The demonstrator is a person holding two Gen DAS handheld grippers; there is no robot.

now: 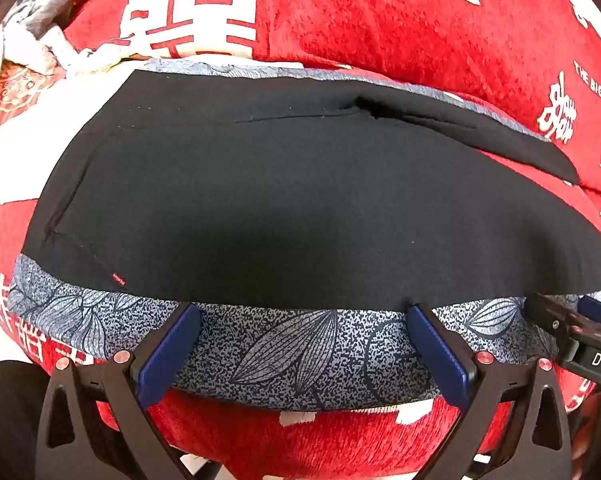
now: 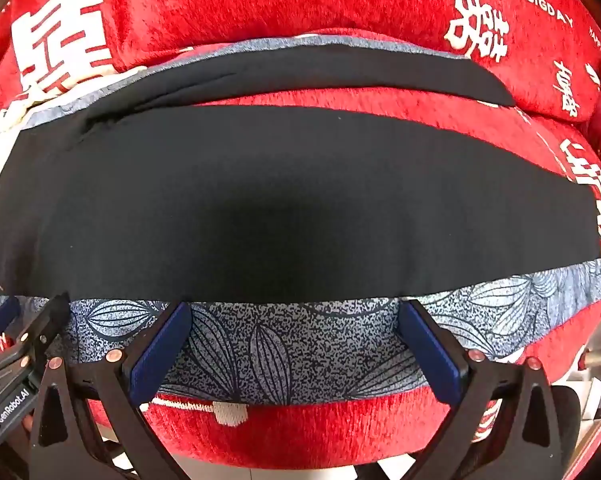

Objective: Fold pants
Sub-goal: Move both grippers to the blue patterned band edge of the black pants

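Note:
Black pants (image 1: 260, 200) lie flat across a red bed cover, with a blue-grey leaf-print band (image 1: 284, 344) along their near edge and a thin strip of it along the far edge. The two legs spread apart toward the right in the right wrist view (image 2: 284, 200). My left gripper (image 1: 304, 312) is open, its blue pads astride the print band at the pants' near edge. My right gripper (image 2: 294, 308) is open the same way, further right along that edge. Each gripper shows at the side of the other's view.
The red plush cover (image 2: 300, 4) with white characters spreads all around and rises behind the pants. A pile of white and grey cloth (image 1: 32, 40) lies at the far left. The bed's front edge (image 2: 300, 440) is just below the grippers.

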